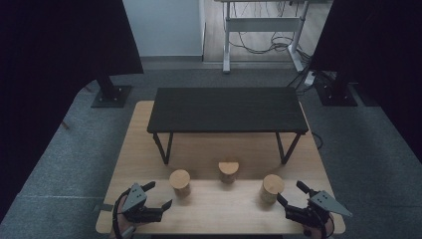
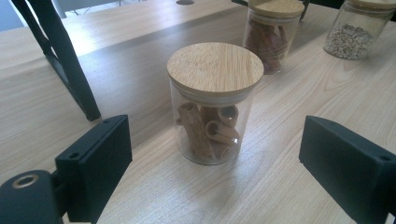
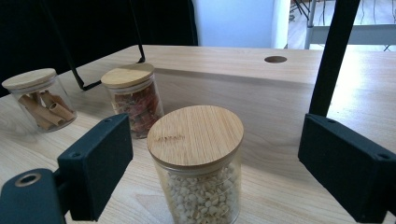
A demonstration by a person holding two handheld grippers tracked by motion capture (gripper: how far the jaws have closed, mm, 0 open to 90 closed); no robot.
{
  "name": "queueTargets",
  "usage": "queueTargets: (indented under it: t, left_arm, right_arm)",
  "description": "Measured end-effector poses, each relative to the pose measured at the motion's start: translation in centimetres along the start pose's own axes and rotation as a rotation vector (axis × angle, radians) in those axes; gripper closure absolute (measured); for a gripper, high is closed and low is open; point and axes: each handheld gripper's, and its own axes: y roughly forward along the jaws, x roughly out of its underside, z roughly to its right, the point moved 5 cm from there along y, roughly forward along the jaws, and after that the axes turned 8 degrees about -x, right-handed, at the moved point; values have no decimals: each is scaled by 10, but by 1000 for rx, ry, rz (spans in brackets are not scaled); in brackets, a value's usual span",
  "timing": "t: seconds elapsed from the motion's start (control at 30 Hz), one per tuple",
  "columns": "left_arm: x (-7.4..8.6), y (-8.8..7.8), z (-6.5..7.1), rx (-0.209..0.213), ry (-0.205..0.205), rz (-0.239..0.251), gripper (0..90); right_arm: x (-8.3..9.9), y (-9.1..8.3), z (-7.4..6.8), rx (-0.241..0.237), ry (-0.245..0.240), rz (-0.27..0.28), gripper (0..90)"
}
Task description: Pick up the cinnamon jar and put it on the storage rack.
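With both grippers parked at the near edge of the desk, each was lined up on a jar but gripping nothing. Left gripper was released, jaws wide; the cinnamon jar stood upright just ahead of it, centred between the jaws, no contact. Right gripper was also released; the seed jar sat close in between its jaws, pads clear on both sides. A third jar, the middle jar, stood further ahead, between the two lines of approach, in front of the black shelf.

Risks as I judged them: glass walls are slick and the wooden lids just sit on top, so a high or off-centre pinch could pop a lid or tip a jar. The seed jar was so close that a skewed closing could shove it sideways.

Pose: both hands low, grippers roughly level, pointing forward and slightly inward.
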Motion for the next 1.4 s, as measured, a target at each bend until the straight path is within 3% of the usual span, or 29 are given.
queueTargets:
  t: [0.23,0.37,1.4]
  left_arm:
    - [3,7,6,-18,32,-29,87]
    - [5,12,8,-20,20,-38,88]
    - [3,39,18,-70,70,-78,83]
  right_arm:
    - [0,0,0,4,3,0,97]
    - [1,0,0,4,-3,-7,96]
    - [4,3,-1,5,-8,-26,97]
